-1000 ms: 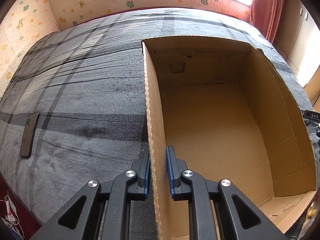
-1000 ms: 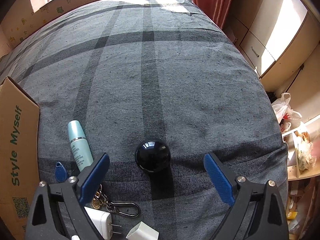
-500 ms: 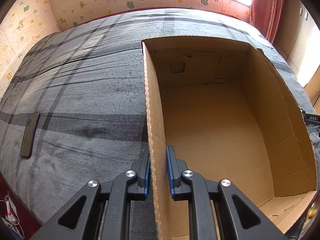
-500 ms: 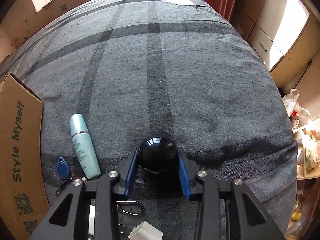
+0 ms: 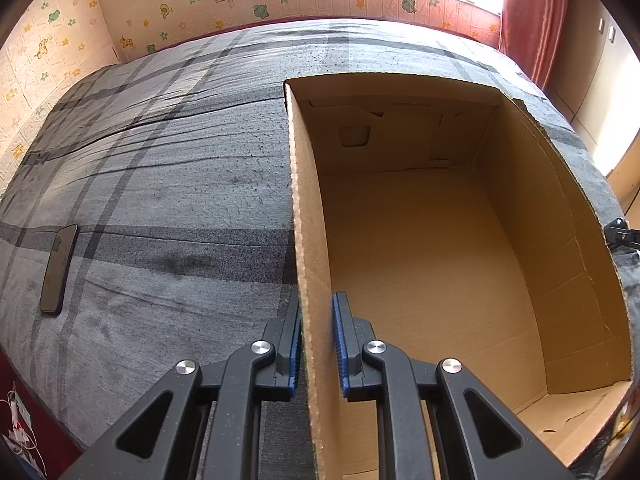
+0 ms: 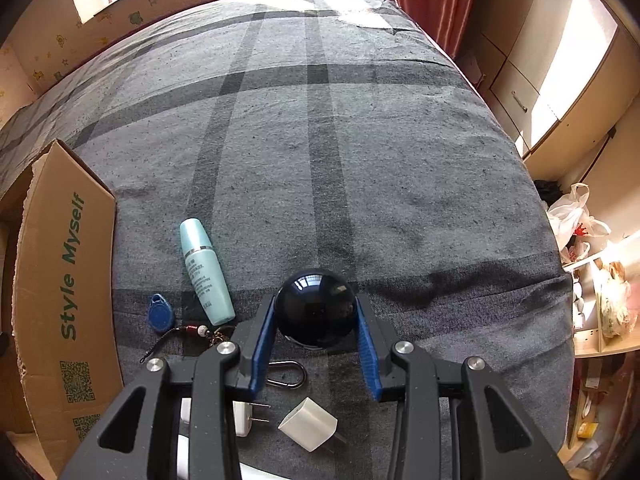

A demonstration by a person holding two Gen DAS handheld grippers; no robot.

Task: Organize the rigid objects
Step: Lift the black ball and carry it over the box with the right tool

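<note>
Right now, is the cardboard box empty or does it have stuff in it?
Empty as far as shown: the left wrist view looks into the cardboard box and only bare cardboard floor and walls show; the nearest corner is hidden.

We have two fisheye views, each looking steeply down along a gripper's two fingers. The left wrist view sits close over the cardboard box (image 5: 440, 248), facing its open inside, with the grey plaid bed cover (image 5: 168, 200) stretching towards a sunlit window wall. The right wrist view sits close above the same bed cover (image 6: 320, 152), facing cupboards. Both views share the bed and the box (image 6: 68, 280), whose printed outer wall shows at left.
</note>
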